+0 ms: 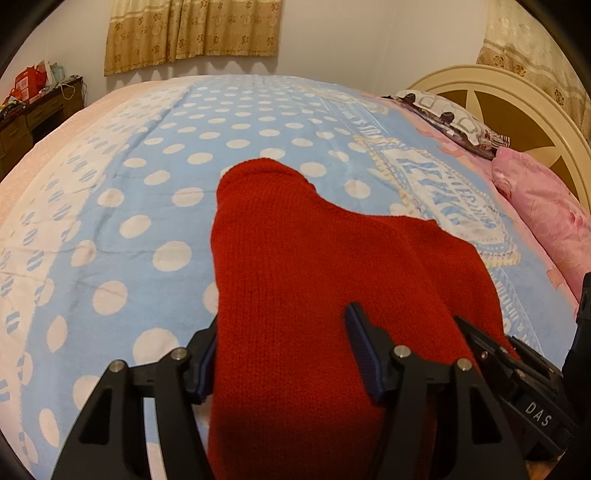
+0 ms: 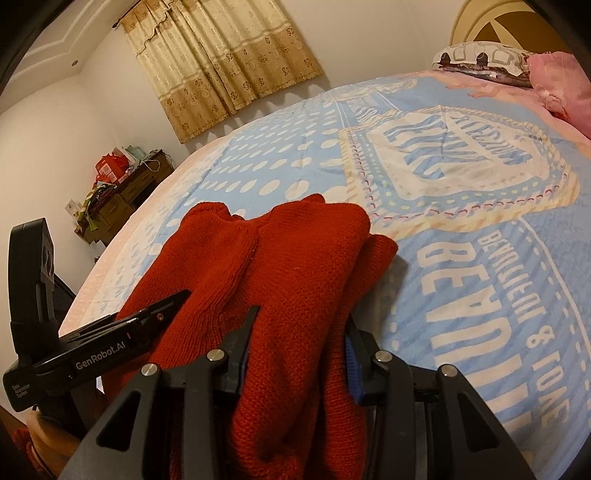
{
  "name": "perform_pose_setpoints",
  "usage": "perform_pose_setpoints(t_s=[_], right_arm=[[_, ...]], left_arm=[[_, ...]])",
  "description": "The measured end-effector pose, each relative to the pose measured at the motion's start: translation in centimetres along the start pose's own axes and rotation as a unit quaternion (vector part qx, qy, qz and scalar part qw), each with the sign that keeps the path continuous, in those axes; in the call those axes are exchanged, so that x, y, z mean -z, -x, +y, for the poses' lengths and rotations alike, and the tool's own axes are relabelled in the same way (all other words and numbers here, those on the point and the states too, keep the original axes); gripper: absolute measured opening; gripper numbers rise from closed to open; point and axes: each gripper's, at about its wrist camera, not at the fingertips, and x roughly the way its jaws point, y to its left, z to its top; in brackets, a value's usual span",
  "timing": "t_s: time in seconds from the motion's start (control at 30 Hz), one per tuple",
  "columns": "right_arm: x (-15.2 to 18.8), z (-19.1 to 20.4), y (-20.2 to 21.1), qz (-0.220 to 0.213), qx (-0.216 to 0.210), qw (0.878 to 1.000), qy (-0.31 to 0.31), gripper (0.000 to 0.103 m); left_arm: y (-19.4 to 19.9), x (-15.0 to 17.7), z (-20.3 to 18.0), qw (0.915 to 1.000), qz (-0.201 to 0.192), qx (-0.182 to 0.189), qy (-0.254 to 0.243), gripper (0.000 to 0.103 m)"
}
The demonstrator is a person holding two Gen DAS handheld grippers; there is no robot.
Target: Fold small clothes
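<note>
The red knitted garment [image 1: 314, 280] lies bunched on the polka-dot blanket [image 1: 147, 177], its far end toward twelve o'clock. The left gripper [image 1: 284, 354] and right gripper [image 2: 299, 350] each seem clamped on its near edge, likely to lift it over for a fold

White walls [image 2: 92, 110], beige patterned curtains [image 1: 192, 33], cream headboard [image 1: 517, 103], dark wooden dresser [image 2: 122, 199]

My left gripper [image 1: 284, 354] angled down, jaws set wide, red knit [image 1: 295, 277] bunched between blue pads. My right gripper [image 2: 299, 343] just beside it, also angled down, jaws narrower, clamped on same red knit.
</note>
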Motion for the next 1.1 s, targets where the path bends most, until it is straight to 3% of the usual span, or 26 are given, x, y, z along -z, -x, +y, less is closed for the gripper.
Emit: perform_pose_setpoints(t_s=[0.27,0.43,0.53,0.6,0.7,0.87,1.1], right_arm=[[0.0,-0.6,-0.1,0.001,-0.017,1.000,-0.023,0.042],[-0.2,-1.7,-0.5,0.006,-0.045,0.997,-0.059,0.051],[-0.2,-1.6,-0.6,0.005,-0.036,0.998,-0.049,0.050],[-0.2,-1.3,-0.5,0.003,-0.027,0.999,-0.038,0.043],[-0.2,-0.7,-0.4,-0.002,-0.014,1.000,-0.021,0.037],[-0.5,1.1,0.3,-0.009,0.024,1.000,0.013,0.032],[0.3,3.4,3.0,-0.031,0.038,0.999,0.020,0.031]], left_arm=[[0.0,0.0,0.1,1.0000,0.000,0.000,0.004,0.065],[-0.1,0.1,0.2,0.9999,0.003,0.000,0.010,0.068],[-0.2,0.0,0.4,0.9999,0.006,0.003,0.015,0.069],[-0.2,0.0,0.5,0.9998,0.008,0.008,0.017,0.069],[0.0,0.1,0.5,0.9998,0.006,0.012,0.015,0.064],[1.1,0.1,-0.7,0.9997,-0.005,-0.009,-0.020,0.040],[2.9,0.2,-0.5,0.9997,0.002,-0.017,-0.020,0.035]])
